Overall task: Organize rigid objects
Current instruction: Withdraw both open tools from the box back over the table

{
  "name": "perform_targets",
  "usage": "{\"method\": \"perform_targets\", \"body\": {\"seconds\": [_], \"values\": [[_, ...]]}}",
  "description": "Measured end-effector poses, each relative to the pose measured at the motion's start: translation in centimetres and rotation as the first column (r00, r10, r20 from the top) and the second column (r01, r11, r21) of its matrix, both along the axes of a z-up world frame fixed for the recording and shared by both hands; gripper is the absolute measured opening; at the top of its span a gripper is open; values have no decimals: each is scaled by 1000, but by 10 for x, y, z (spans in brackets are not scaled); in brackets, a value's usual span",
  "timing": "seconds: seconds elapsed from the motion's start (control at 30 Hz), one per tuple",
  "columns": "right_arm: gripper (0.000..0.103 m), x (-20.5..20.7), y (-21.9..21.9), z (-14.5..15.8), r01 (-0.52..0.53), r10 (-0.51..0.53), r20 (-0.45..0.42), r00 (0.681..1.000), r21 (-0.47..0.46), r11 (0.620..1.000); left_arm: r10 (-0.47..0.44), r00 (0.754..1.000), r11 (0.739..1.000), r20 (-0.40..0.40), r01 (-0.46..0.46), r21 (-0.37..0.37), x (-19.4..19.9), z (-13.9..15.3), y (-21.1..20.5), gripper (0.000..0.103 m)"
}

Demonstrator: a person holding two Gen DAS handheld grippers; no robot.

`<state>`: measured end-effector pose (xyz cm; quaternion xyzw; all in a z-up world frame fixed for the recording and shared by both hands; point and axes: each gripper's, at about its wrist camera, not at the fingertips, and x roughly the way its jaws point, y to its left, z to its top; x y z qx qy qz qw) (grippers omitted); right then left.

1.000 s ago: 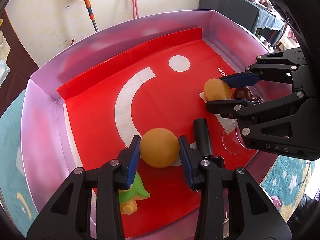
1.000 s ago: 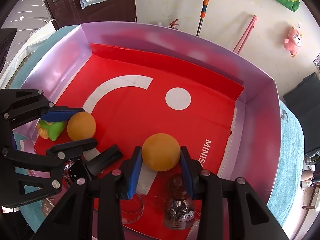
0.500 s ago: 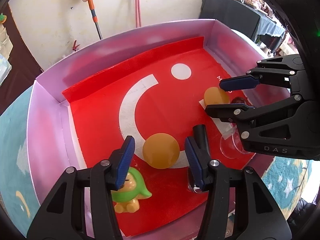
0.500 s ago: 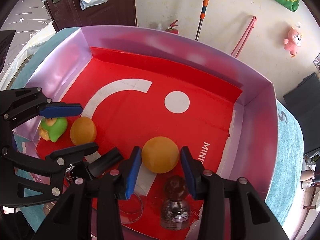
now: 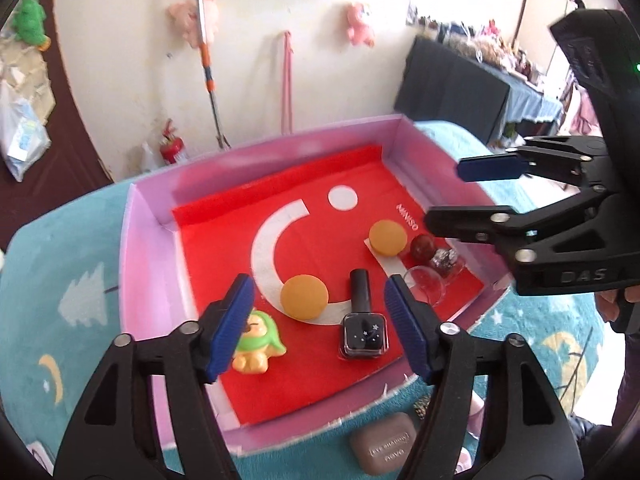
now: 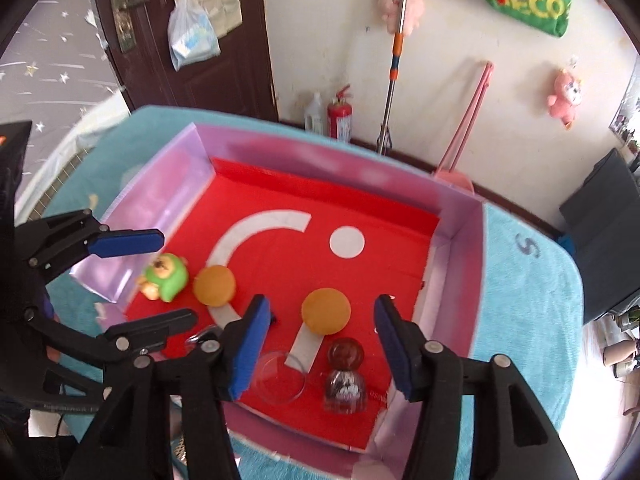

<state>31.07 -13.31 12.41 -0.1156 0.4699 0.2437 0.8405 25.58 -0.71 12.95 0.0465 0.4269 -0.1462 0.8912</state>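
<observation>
A pink-walled box (image 5: 152, 256) (image 6: 456, 248) with a red floor holds two orange balls. One ball (image 5: 304, 296) (image 6: 214, 285) lies below my left gripper (image 5: 320, 316) (image 6: 144, 280), whose jaws are opening with nothing pressed between them. The other ball (image 6: 326, 311) (image 5: 387, 237) rests on the floor under my right gripper (image 6: 320, 338) (image 5: 472, 192), jaws also opening, pads clear of it. A green toy figure (image 5: 256, 340) (image 6: 164, 276), a dark nail polish bottle (image 5: 365, 320), a round-capped glass bottle (image 6: 345, 376) (image 5: 436, 254) and a clear glass dome (image 6: 280, 376) (image 5: 426, 280) lie in the box too.
The box sits on a teal cloth (image 6: 528, 320) (image 5: 60, 280) with star and moon prints. A grey-brown case (image 5: 384, 446) lies outside the near wall. A fire extinguisher (image 6: 340, 114), a mop handle (image 6: 394, 60) and a dark door (image 6: 192, 32) stand behind.
Both grippers let go of their orange balls, spread their jaws and rose away from the box floor. The balls stayed on the red floor. More of the room is in view now.
</observation>
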Motion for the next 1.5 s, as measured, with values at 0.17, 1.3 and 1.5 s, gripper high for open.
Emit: {"method": "perform_targets", "body": {"seconds": [0.17, 1.3, 1.5], "values": [[71, -33, -14, 36, 3, -8, 91, 996, 54, 999, 22, 997, 999, 76, -20, -27, -28, 19, 2, 76], [103, -245, -81, -11, 232, -306, 324, 895, 247, 941, 223, 933, 974, 284, -198, -114, -206, -39, 10, 95], [103, -253, -81, -55, 284, -347, 319, 882, 228, 932, 237, 937, 971, 256, -219, -97, -208, -68, 6, 95]]}}
